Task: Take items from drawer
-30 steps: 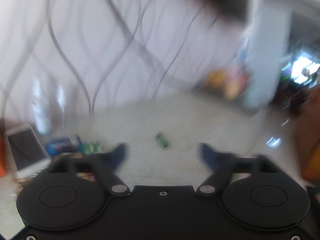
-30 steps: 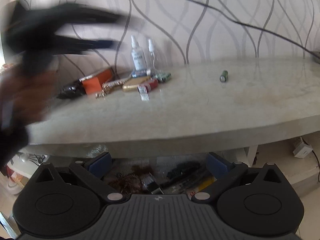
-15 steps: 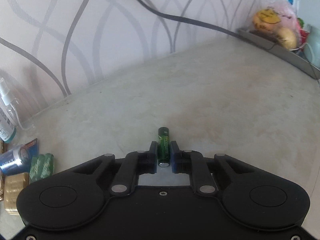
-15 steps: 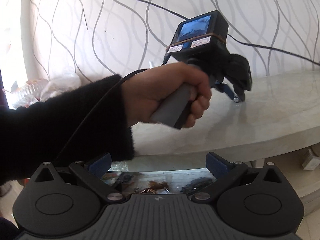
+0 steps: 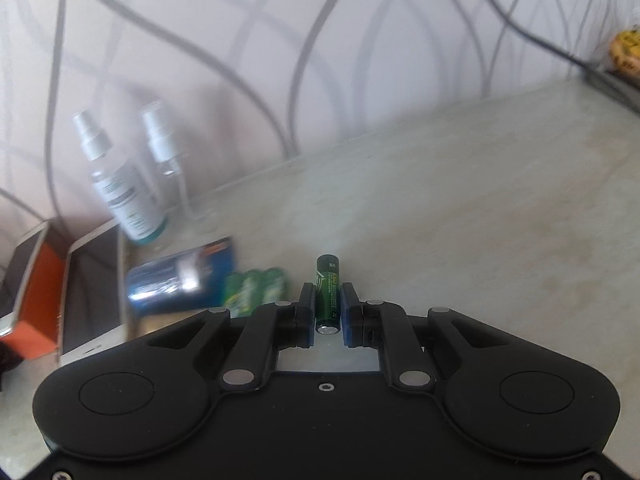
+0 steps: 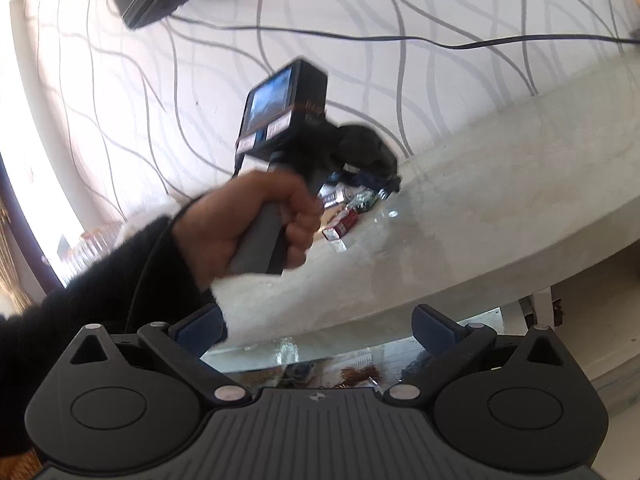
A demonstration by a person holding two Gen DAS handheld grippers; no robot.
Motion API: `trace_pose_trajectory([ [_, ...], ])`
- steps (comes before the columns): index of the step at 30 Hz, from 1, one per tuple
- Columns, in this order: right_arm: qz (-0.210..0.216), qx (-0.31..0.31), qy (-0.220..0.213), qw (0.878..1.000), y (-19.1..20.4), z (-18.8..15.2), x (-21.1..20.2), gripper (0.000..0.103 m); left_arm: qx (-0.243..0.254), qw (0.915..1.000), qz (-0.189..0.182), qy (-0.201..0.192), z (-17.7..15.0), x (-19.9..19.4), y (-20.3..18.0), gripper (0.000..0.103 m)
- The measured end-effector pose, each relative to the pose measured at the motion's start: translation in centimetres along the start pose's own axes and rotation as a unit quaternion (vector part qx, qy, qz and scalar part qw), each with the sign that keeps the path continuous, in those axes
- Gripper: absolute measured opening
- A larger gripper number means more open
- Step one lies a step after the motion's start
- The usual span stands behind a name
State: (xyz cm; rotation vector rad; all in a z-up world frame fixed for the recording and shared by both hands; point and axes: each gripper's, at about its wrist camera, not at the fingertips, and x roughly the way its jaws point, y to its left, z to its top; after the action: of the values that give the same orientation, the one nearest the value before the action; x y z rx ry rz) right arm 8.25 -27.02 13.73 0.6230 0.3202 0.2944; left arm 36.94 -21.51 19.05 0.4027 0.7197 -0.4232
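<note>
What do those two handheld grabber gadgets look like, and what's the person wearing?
Both are matte black plastic with two round discs, silver pivot pins and blue-padded jaws. The left gripper has a smooth body; the right gripper is ribbed. A grey handle carries a screened camera. The sleeve is black and fuzzy.

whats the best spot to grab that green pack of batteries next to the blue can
Grip the green battery pack across its short width, coming down from above: it lies flat on the countertop, with the blue can close on one side, so a top approach likely clears both.

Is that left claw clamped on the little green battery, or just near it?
Clamped. In the left wrist view both fingers of the left gripper press the battery between them.
</note>
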Motion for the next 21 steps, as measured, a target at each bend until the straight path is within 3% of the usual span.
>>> trace_pose_trajectory([
  [8, 0.010, 0.027, 0.001, 1.000, -1.2, 0.6, 0.3, 0.103, 0.006, 0.9994, 0.033, -0.001, -0.1, 0.0, -1.0, 0.016],
  [10, 0.011, 0.019, 0.002, 1.000, -0.9, 0.7, 0.6, 0.103, 0.006, 0.9997, 0.024, -0.006, -0.1, -0.6, -1.0, 0.025],
  [12, 0.009, 0.009, 0.004, 1.000, -0.7, 0.5, 0.6, 0.103, 0.011, 0.9993, 0.025, -0.024, -0.3, -1.5, -1.0, 0.046],
  [13, 0.009, 0.005, 0.005, 1.000, -0.7, 0.5, 0.7, 0.103, 0.014, 0.9989, 0.027, -0.036, -0.5, -2.1, -0.9, 0.046],
  [16, 0.008, -0.006, 0.012, 1.000, -0.5, 0.3, 0.9, 0.103, 0.005, 0.9981, 0.010, -0.060, -1.1, -4.0, 0.1, 0.046],
  [21, 0.005, -0.022, 0.023, 0.999, -0.1, 0.1, 1.3, 0.103, -0.055, 0.9946, -0.042, -0.077, -3.4, -6.7, 3.3, 0.048],
])
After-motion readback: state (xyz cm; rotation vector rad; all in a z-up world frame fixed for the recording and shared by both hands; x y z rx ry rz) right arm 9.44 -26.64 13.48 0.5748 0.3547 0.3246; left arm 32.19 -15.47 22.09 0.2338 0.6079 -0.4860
